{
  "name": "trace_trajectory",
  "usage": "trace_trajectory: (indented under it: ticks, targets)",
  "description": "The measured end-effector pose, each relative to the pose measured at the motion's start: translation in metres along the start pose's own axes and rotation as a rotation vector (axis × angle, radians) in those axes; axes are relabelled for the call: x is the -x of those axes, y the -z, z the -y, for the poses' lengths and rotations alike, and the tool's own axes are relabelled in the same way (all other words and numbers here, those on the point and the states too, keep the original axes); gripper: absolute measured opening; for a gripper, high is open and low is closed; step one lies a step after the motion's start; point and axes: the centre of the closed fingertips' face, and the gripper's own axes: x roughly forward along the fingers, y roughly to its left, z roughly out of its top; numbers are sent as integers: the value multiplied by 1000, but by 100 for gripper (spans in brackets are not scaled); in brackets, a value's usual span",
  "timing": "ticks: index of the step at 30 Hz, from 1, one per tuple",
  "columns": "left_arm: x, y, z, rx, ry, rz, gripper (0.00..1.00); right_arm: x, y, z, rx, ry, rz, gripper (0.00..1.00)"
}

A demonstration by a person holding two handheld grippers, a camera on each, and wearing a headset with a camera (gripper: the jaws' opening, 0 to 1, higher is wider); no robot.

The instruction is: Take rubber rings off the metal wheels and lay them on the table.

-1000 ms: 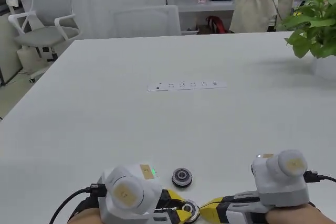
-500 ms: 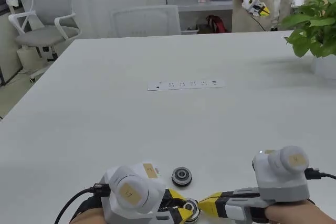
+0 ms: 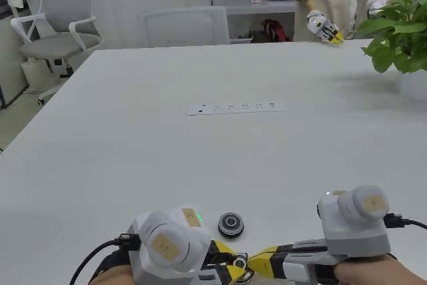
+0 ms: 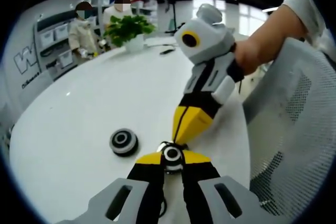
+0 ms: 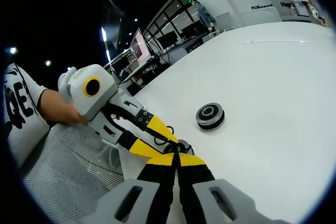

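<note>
My left gripper point(image 4: 171, 157) is shut on a small metal wheel point(image 4: 171, 153) with a black rubber ring, held just above the table's near edge. My right gripper point(image 5: 176, 157) comes in from the other side with its jaws pinched together on that wheel's point(image 5: 179, 147) rim, on the ring. In the head view the left gripper point(image 3: 231, 267) and right gripper point(image 3: 255, 264) meet tip to tip around the wheel point(image 3: 240, 262). A second wheel point(image 3: 231, 224) with its ring on lies flat on the white table point(image 3: 200, 165), just beyond the jaws; the gripper views show this second wheel point(image 4: 124, 141) point(image 5: 210, 115) too.
A white power strip point(image 3: 235, 108) lies mid-table. A potted plant point(image 3: 399, 28) stands at the far right corner. Chairs point(image 3: 187, 26) line the far edge, and a person point(image 3: 330, 1) stands behind them holding another gripper.
My right gripper has moved left until its tips reach the wheel held in my left gripper. The person at the back has stepped left. The second wheel has not moved.
</note>
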Motion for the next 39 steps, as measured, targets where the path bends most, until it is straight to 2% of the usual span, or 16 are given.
trace_trajectory:
  ticks: [6, 7, 9, 18, 23, 27, 39]
  targets:
    - [0, 0, 0, 1, -2, 0, 12, -2, -4, -9, 4, -33, 13, 0]
    - [0, 0, 0, 2, -2, 0, 12, -3, -5, -18, -9, -84, 15, 0]
    - [0, 0, 0, 4, -2, 0, 12, -3, -6, -16, 34, -61, 12, 0]
    - [0, 0, 0, 15, 1, 2, 12, 1, -1, -1, 8, -9, 15, 0]
    - [0, 0, 0, 21, 9, 10, 13, 2, 0, 1, 4, 1, 12, 0]
    - [1, 0, -1, 54, 26, 32, 13, 3, 0, 2, 0, 5, 14, 0]
    - [5, 1, 0, 66, 37, 22, 13, 2, 1, 3, -3, 4, 14, 0]
